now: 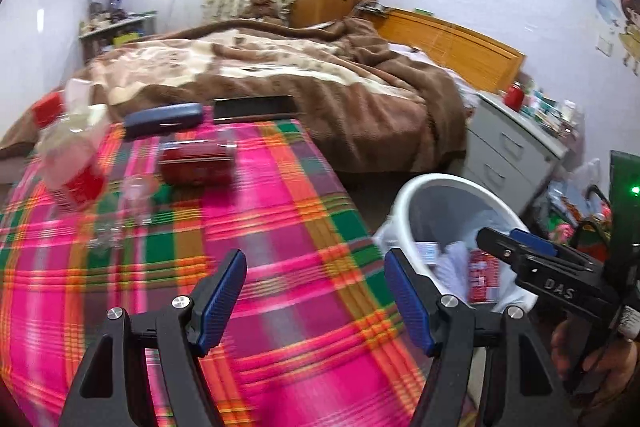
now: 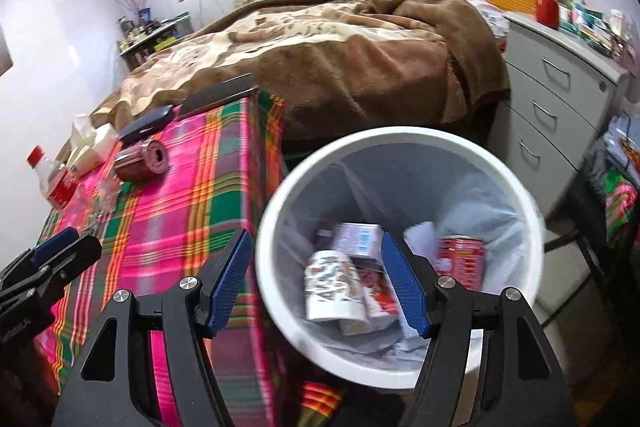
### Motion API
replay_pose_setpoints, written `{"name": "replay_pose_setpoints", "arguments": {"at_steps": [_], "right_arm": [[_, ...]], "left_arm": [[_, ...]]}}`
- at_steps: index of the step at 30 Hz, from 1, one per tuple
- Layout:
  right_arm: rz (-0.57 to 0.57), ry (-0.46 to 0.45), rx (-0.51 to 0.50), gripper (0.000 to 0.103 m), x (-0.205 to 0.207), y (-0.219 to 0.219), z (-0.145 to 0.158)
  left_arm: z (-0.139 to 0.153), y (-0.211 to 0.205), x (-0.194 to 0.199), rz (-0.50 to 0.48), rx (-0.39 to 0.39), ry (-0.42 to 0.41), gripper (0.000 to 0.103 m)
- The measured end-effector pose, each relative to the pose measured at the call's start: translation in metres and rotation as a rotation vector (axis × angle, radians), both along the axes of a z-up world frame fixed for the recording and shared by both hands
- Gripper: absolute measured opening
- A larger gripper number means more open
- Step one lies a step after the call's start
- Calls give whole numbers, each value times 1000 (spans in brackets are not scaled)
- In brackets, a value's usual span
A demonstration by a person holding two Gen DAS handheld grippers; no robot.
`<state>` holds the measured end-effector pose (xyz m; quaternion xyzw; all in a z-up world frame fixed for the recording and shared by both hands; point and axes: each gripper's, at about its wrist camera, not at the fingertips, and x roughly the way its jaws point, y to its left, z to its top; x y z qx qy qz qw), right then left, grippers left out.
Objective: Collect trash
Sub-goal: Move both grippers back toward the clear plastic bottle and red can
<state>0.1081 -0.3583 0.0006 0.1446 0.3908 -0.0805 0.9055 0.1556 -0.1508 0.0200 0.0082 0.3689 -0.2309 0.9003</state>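
Note:
A white trash bin with a liner stands on the floor beside the plaid-covered table. In it lie a red can, a paper cup and small cartons. My right gripper is open and empty above the bin's left rim. My left gripper is open and empty over the table's near right part. On the table lie a red can on its side, a clear bottle with red label and a crumpled clear plastic piece. The bin also shows in the left wrist view.
A blue glasses case, a dark tablet and a tissue pack lie at the table's far end. A bed with a brown blanket is behind. A grey drawer cabinet stands right of the bin.

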Motion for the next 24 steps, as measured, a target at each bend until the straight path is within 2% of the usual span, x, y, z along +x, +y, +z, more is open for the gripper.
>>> {"name": "replay_pose_setpoints", "arguments": {"at_steps": [16,24], "right_arm": [[184,-29,-27,69,37,56,5],[273,-29,-58,69,63,81,9]], "left_arm": [[-5,106,28,241,-24,3,71],[-8,134,45,296,-13,1,71]]}}
